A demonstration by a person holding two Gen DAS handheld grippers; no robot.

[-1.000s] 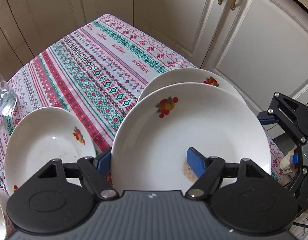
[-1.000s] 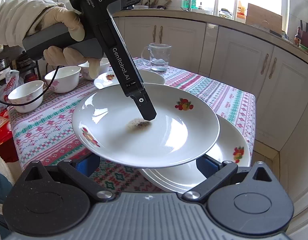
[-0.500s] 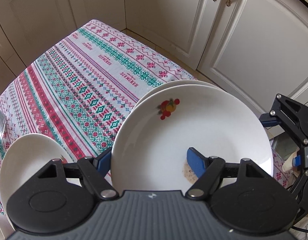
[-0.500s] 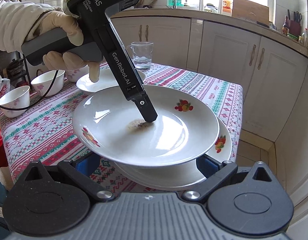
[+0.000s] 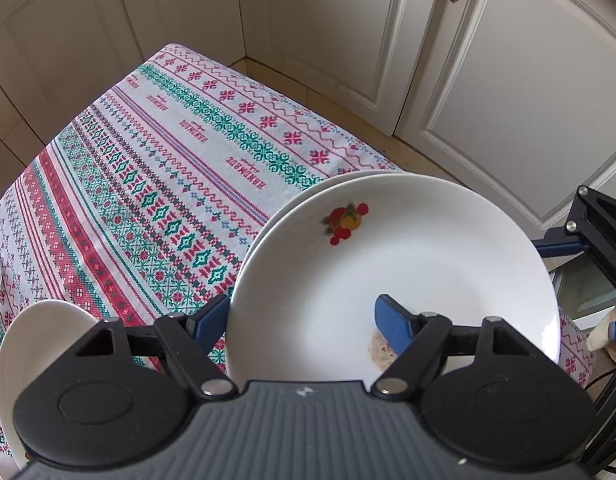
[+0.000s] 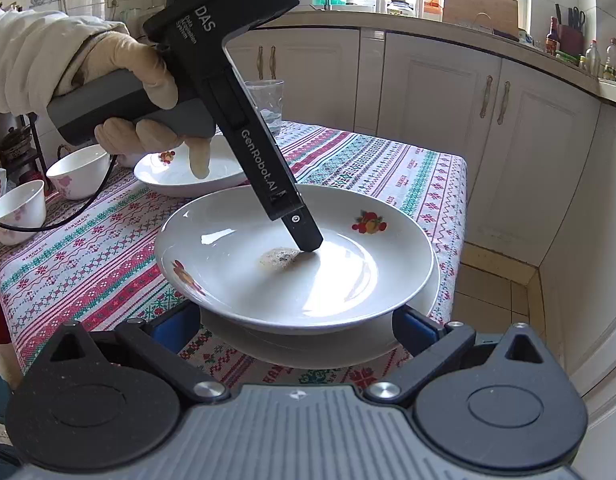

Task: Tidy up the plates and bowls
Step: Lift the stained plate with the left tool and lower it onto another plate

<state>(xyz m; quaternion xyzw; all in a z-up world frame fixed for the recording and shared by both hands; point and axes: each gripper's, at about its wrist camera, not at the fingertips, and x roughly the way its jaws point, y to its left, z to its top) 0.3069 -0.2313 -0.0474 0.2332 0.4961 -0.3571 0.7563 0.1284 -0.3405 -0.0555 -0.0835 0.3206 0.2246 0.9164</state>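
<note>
My left gripper (image 5: pixel 304 320) is shut on the near rim of a white plate (image 5: pixel 407 264) with a fruit print and a brown stain; one finger lies inside it, one under it. The same plate (image 6: pixel 308 276) shows in the right wrist view, held directly over a second white plate (image 6: pixel 327 350) on the table's corner; whether they touch I cannot tell. The second plate's rim peeks out in the left wrist view (image 5: pixel 308 196). My right gripper (image 6: pixel 296 324) is open, its fingers either side of the stack, near its front edge. A third plate (image 6: pixel 180 172) lies farther back.
Patterned tablecloth (image 5: pixel 156 184) covers the table. Two white bowls (image 6: pixel 80 170) (image 6: pixel 16 208) stand at the far left, a glass (image 6: pixel 266 100) at the back. Another plate (image 5: pixel 36 344) lies at the left. Cream cabinets (image 6: pixel 487 120) surround the table; tiled floor lies beyond its right edge.
The left gripper has carried the stained plate toward the table's corner and lowered it over the second plate, which is now almost fully covered. The right gripper stayed open beside the stack.
</note>
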